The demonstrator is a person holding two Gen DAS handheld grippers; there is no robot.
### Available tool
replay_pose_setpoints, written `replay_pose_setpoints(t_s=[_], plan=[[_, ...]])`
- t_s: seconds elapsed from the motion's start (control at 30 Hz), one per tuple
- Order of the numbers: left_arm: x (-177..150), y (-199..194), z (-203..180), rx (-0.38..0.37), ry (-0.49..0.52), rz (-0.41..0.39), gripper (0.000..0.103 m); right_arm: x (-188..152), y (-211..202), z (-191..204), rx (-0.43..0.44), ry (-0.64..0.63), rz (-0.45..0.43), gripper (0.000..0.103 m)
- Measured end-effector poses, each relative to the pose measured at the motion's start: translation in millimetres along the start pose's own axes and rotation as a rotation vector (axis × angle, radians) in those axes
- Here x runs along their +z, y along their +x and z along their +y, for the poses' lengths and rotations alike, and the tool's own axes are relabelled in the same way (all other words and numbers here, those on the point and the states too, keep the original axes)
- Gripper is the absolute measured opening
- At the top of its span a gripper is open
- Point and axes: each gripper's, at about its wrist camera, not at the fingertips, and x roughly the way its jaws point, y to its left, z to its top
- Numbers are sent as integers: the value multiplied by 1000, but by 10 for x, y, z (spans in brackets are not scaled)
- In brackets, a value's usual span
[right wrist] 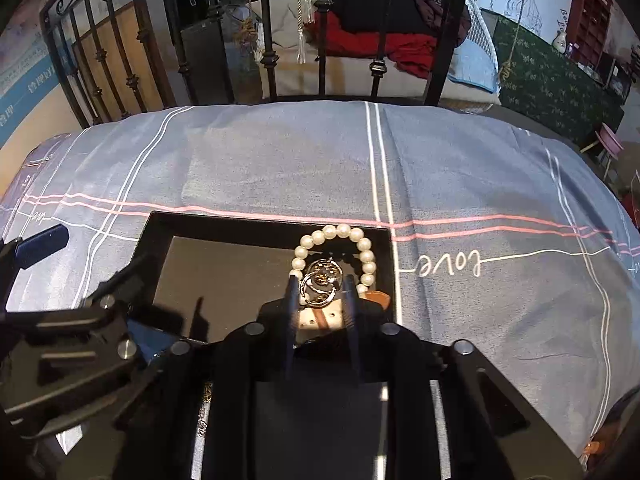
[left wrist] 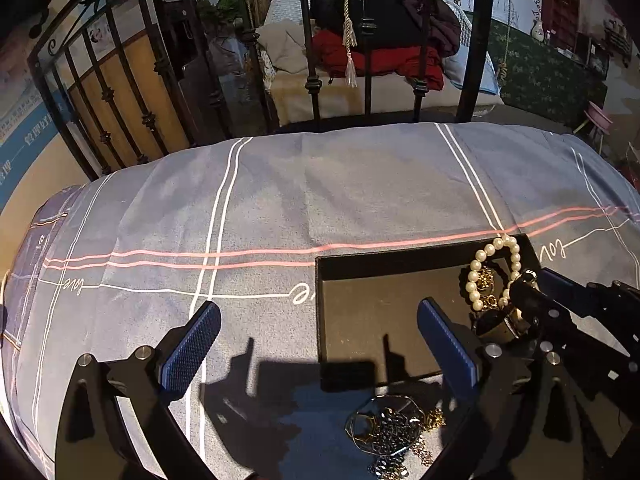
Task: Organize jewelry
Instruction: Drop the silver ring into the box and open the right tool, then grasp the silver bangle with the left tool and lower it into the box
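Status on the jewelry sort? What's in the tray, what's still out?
Done: the pearl bracelet, a gold ornament and a watch with a tan strap lie in the black tray.
In hand: nothing clearly gripped; the right tongs sit narrowly open over those pieces, the left tongs wide open and empty.
Left: a tangle of dark and gold chains still on the bedsheet, outside the tray.

I'm in a bedroom: a made bed, its iron footboard, clothes piled beyond.
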Motion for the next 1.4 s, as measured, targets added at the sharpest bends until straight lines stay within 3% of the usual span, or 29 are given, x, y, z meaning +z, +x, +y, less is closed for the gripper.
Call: replay_pose_setpoints(t_s=[0.1, 0.3, 0.4, 0.5, 0.73, 0.8, 0.87, 0.93, 1.07, 1.1, 1.17, 1.4], plan=[[29, 47, 80, 8, -21, 9, 97, -13, 1, -8, 1, 10, -9, 48], [-33, -46, 116, 3, -18, 11, 97, 0, -207, -68, -1, 24, -67, 67], [-153, -200, 159, -31, -46, 2, 97, -99, -449, -107, -16, 25, -118, 83], [-420, -307, 136, -72, -40, 13, 97, -337, -577, -109, -21, 2, -120, 92], [-873, -121, -69, -135, -47, 106, 97, -936, -423, -292, -12, 73, 6, 92], [-902, -34, -158, -126, -33, 120, 94, -1004, -402, -329, -26, 73, 20, 92], [-896, 46, -254, -124, -6, 130, 81, -1033, -389, -368, -40, 67, 27, 92], [-863, 139, -348, -119, 10, 148, 79, -1038, -377, -403, -50, 68, 31, 92], [-810, 227, -445, -95, 19, 119, 78, -1028, -338, -460, -56, 69, 40, 92], [-798, 225, -458, -108, 28, 112, 66, -1027, -333, -466, -56, 69, 42, 92], [-772, 206, -475, -127, 46, 100, 53, -1030, -312, -476, -55, 71, 47, 92], [-811, 36, -247, -158, -6, 73, 53, -988, -290, -376, -34, 57, 43, 92]])
